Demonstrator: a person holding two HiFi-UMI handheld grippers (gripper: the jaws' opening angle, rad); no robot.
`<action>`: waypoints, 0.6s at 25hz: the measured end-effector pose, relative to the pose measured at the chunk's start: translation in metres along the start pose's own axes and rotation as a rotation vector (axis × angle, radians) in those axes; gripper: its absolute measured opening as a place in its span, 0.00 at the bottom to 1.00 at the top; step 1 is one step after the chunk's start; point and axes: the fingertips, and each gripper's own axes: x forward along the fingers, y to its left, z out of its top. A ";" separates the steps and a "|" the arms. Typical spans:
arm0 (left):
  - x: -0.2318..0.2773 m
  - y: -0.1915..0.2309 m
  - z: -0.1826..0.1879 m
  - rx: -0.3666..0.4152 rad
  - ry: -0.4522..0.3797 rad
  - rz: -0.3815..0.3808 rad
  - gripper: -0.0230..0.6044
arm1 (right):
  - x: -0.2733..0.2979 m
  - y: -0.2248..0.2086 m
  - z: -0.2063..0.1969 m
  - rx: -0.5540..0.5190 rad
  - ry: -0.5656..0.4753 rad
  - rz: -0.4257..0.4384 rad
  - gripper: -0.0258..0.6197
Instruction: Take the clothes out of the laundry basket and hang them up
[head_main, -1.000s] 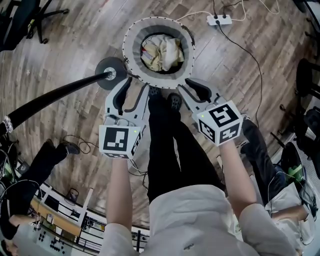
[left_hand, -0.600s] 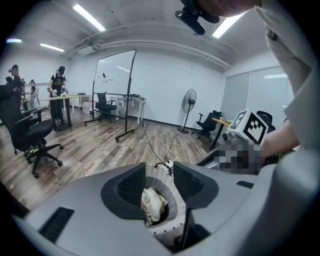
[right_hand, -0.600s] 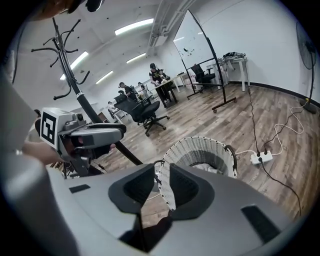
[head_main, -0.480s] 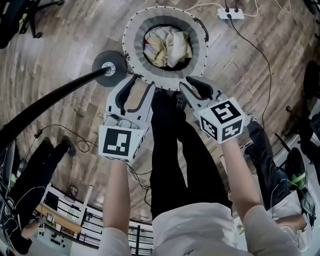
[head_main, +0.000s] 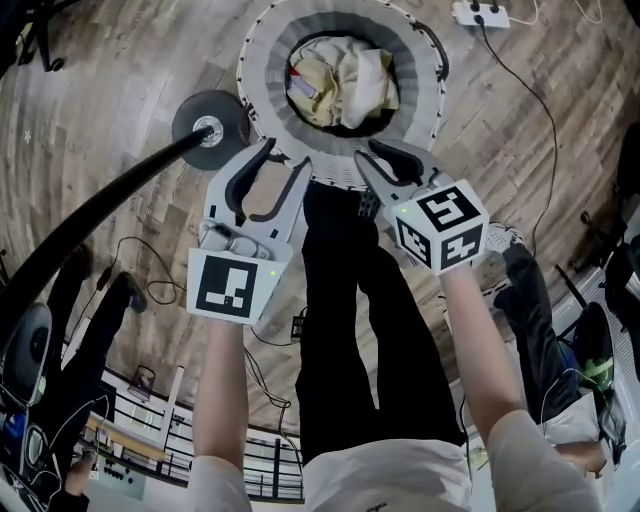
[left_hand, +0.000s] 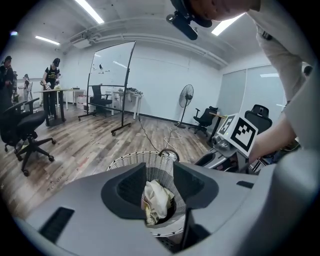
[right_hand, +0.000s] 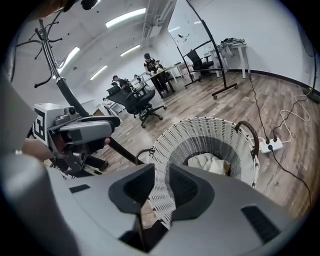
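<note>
The clothes (head_main: 345, 85) are seen crumpled in the well of the laundry basket (head_main: 262, 60), ahead of and below both grippers, with no clear long axis. The left gripper (head_main: 283, 160) is held wide and empty, and the heap is framed squarely through its gap. The right gripper (head_main: 370, 153) is also wide and empty, though its jaws have just been closing slightly, and it is lined on the basket's near wall instead. Both are poised at the near rim, so the left is judged better placed to reach down.

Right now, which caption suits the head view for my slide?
Left gripper and right gripper hover by the laundry basket of clothes, jaws open, empty; the right's just narrowed slightly.
</note>
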 end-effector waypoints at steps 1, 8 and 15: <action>0.004 0.003 -0.004 0.009 0.004 -0.004 0.32 | 0.008 -0.004 -0.003 0.005 0.006 0.001 0.19; 0.035 0.020 -0.031 0.038 0.028 -0.014 0.32 | 0.061 -0.029 -0.021 0.023 0.035 0.007 0.19; 0.059 0.028 -0.042 0.027 0.032 -0.037 0.32 | 0.106 -0.056 -0.037 0.032 0.087 -0.002 0.19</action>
